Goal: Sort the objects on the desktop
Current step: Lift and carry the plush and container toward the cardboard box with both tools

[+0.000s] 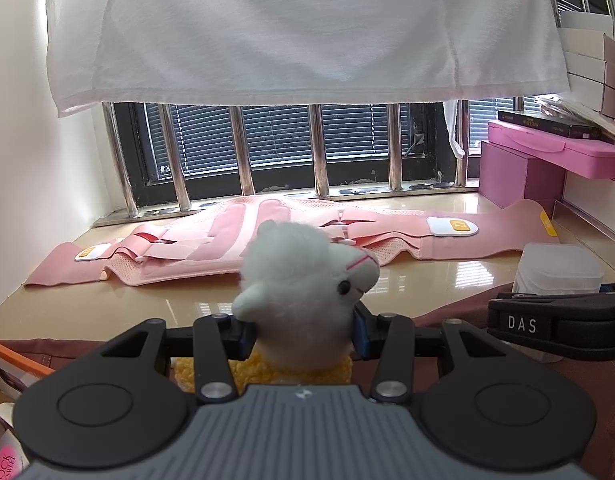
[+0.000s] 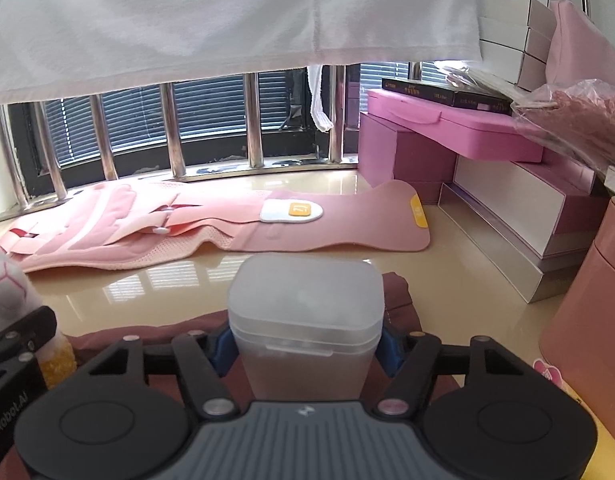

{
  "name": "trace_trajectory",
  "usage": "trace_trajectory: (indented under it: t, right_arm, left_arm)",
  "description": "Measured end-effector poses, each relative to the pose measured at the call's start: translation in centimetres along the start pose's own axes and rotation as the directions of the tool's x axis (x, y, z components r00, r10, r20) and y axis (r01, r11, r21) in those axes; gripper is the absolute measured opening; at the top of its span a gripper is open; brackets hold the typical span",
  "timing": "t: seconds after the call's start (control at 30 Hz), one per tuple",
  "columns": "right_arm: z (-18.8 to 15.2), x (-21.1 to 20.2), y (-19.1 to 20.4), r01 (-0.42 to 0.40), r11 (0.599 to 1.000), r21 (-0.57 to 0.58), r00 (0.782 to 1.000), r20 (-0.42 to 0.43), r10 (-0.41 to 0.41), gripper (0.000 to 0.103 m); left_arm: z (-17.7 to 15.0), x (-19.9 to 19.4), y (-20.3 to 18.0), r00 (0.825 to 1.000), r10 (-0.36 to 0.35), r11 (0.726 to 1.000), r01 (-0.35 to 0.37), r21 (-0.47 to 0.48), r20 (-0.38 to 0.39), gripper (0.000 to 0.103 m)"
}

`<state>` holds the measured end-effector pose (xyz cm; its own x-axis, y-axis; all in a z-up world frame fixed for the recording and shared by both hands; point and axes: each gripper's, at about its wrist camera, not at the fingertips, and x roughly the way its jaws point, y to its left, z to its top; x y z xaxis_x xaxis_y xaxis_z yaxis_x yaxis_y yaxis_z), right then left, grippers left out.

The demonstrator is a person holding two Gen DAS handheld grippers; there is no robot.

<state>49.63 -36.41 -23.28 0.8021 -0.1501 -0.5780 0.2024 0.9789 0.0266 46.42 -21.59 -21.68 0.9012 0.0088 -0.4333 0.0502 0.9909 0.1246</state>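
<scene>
My left gripper [image 1: 303,338] is shut on a white plush alpaca [image 1: 303,280] with a yellow collar, gripping its neck; the head faces right. The alpaca also shows at the left edge of the right wrist view [image 2: 7,284]. My right gripper [image 2: 305,346] is shut on a frosted translucent plastic box [image 2: 305,312] with a lid, held upright. The same box shows at the right of the left wrist view [image 1: 559,268], with the right gripper's black body in front of it.
A pink support belt [image 1: 267,240] lies flat on the beige sill before the barred window [image 1: 243,144]. A white towel [image 1: 299,28] hangs above. Pink and white boxes [image 2: 459,136] stack at right. A maroon cloth [image 2: 395,292] lies under the grippers. A pink canister [image 2: 587,300] stands far right.
</scene>
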Motion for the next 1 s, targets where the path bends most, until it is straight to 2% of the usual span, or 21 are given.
trace_trajectory:
  t: [0.3,0.53,0.83,1.0]
  right_arm:
    - [-0.1,-1.0,-0.7,-0.041,0.998,-0.050,0.999,0.033,0.042,0.066]
    - [0.9,-3.3,-1.4,-0.080,0.994,-0.076,0.995,0.050,0.084,0.065]
    - [4.1,-9.4,-2.3,-0.141,0.985,-0.095,0.989,0.028,0.144,0.065]
    - [5.4,-14.3,-1.8,-0.233,0.961,-0.146,0.972,-0.001,0.236,0.065]
  left_arm:
    - [0.3,-0.4,0.0,1.000,-0.007,1.000,0.007,-0.001,0.007,0.045]
    - [1.9,-2.3,-0.1,0.999,-0.028,1.000,0.029,-0.013,0.028,0.045]
    - [6.0,-8.6,0.6,0.998,-0.052,0.996,0.055,-0.072,0.041,0.045]
    - [7.8,-13.8,2.8,0.999,-0.033,0.995,0.036,-0.094,0.040,0.045]
